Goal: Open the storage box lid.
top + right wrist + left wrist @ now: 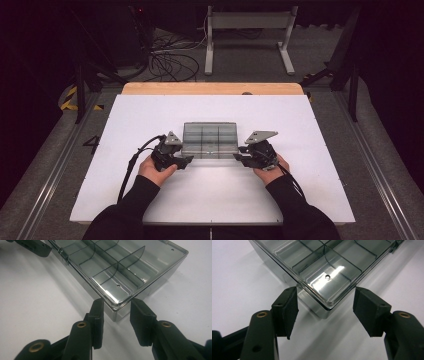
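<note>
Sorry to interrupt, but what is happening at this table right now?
A person holds a gripper in each hand at a clear compartment box on the white table. The left gripper and right gripper each straddle a near corner of the box, jaws apart, not yet pressing on it. The lid is closed.

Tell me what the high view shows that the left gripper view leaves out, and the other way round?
High view alone: the person's two hands, the whole white table, the wooden strip along its far edge, cables on the floor and a grey metal stand.

Left gripper view alone: the left gripper close up, its black jaws standing apart on either side of a box corner, pads not touching it, and a small hole in the lid.

Both: the smoky clear plastic compartment box, lid closed, on the table.
</note>
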`<state>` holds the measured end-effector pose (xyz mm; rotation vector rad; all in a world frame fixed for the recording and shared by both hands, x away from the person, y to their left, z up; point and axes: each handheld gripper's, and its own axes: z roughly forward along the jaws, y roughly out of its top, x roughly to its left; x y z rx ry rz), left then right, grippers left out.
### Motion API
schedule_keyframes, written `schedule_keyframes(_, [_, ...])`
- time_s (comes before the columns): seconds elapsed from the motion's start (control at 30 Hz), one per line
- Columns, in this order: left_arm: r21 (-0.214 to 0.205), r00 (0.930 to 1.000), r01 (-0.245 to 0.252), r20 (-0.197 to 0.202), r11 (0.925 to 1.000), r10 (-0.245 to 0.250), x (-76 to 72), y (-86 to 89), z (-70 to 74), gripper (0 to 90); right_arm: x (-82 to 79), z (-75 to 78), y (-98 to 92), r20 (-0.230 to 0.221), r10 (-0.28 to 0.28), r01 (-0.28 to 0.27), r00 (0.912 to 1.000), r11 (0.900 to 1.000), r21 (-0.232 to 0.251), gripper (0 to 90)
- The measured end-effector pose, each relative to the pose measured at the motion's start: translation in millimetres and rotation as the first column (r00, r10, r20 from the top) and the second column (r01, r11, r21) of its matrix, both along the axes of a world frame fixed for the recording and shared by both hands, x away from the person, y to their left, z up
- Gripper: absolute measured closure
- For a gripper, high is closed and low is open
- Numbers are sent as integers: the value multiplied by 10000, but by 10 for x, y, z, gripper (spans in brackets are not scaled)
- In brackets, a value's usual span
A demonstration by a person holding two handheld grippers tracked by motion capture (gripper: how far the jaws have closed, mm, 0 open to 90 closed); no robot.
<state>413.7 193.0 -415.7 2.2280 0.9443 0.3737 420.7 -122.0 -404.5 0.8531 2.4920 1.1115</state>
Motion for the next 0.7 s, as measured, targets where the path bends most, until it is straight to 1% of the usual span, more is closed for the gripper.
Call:
schedule_keyframes(0.5, [-48, 10000, -83, -8, 10000, 83, -3, -8, -1, 375, -6, 15, 3, -35, -77, 77, 10000, 10000, -8, 669])
schedule_keyframes(0.53, [-49, 10000, -89, -11, 9999, 89, -3, -8, -1, 375, -10, 18, 3, -17, -74, 74, 10000, 10000, -8, 693])
schedule_keyframes(0.57, [-44, 10000, -81, -13, 10000, 81, -3, -8, -1, 375, -16, 25, -2, 58, -61, 61, 10000, 9999, 100, 723])
schedule_keyframes(0.67, [-50, 10000, -78, -17, 10000, 78, -4, -9, -1, 375, -18, 44, -6, 80, -14, 12, 10000, 9996, 285, 733])
schedule_keyframes(0.7, [-47, 10000, -75, -16, 10000, 75, -3, -7, 0, 375, -18, 49, -3, 92, -20, 18, 10000, 9997, 255, 733])
